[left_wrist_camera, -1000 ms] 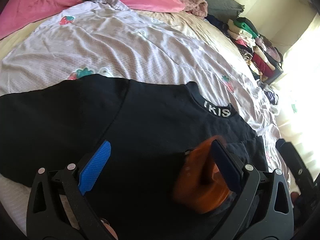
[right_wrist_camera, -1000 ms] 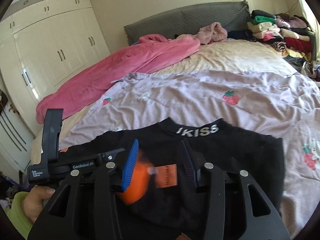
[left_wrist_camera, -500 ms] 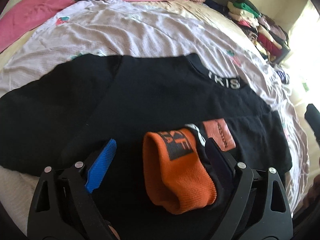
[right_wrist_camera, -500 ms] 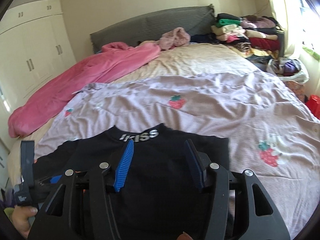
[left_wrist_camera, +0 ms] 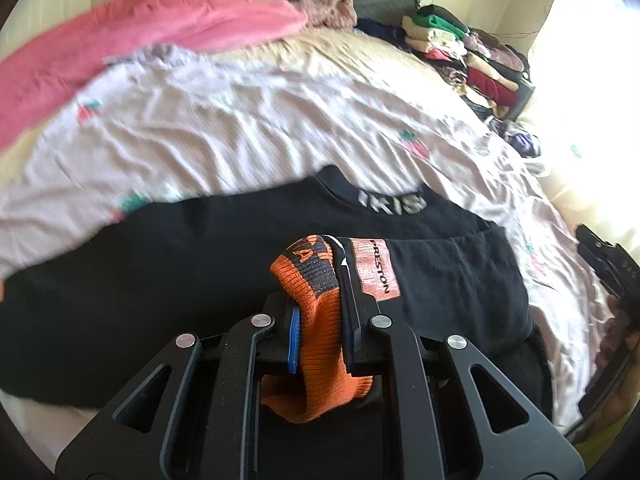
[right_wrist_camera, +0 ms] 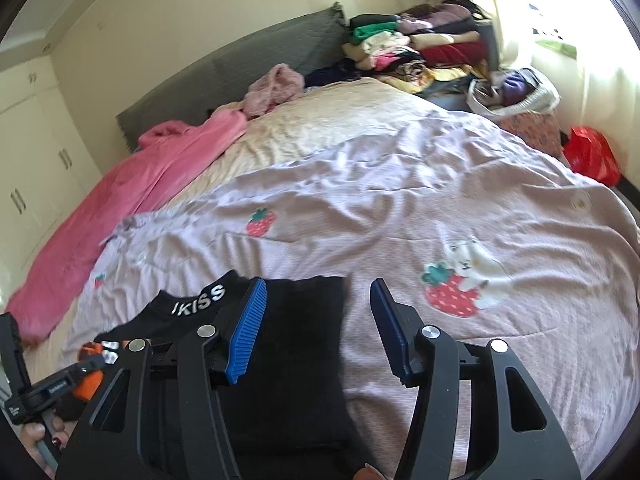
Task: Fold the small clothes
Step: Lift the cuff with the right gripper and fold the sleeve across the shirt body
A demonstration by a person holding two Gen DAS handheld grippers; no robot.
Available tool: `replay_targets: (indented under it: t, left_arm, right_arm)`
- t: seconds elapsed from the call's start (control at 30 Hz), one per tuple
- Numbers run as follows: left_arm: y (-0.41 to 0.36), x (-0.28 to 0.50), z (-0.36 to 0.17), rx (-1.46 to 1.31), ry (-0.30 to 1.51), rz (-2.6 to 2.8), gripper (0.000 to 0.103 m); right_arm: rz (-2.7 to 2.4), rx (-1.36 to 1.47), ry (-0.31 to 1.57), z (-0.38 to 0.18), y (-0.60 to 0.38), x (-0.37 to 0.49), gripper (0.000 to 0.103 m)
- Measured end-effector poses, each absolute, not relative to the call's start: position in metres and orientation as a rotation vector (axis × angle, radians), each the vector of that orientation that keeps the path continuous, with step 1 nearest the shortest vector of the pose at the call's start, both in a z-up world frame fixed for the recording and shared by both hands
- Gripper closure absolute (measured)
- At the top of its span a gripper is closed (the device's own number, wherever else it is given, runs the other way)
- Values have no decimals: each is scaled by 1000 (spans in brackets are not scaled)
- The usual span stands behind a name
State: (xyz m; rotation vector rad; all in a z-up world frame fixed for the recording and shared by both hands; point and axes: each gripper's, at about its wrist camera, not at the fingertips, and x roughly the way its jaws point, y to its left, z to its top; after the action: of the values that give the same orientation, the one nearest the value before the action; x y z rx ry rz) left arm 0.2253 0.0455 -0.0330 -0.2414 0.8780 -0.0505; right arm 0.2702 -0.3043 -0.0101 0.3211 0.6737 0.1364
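- Left gripper (left_wrist_camera: 320,320): jaws closing, blue pads pinched hard against the orange sock (left_wrist_camera: 320,344), one on each side.
- Sock stood nearly upright in that clamp, ribbed cuff drooped below the pads, dark patterned band poked up above the fingertips.
- Directly under and beyond it, spread flat: black top (left_wrist_camera: 168,272), lettered collar at the far edge, orange patch just right of the sock.
- Right gripper (right_wrist_camera: 318,328): parted about halfway, nothing between the pads, nothing gripped.
- Its left pad hung over the right edge of the black top (right_wrist_camera: 296,320); its right pad hung over bare lilac strawberry sheet (right_wrist_camera: 440,208).
- Seen from the right wrist, the sock (right_wrist_camera: 90,384) sat low at the far left, well apart from the right claw, beside the hand (right_wrist_camera: 36,438) carrying the left tool.
- Farther up the bed: pink blanket (right_wrist_camera: 132,196) along the left side, cream cover past the sheet.
- At the back: grey headboard (right_wrist_camera: 248,64), clothes pile (right_wrist_camera: 416,44) at its right.
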Motion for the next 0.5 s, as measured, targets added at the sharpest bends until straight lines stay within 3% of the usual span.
replay_targets:
  t: [0.5]
  left_arm:
    - [71,225,-45,-239,932,9,90]
  right_arm:
    - [207,222,707,-11,-277,272,50]
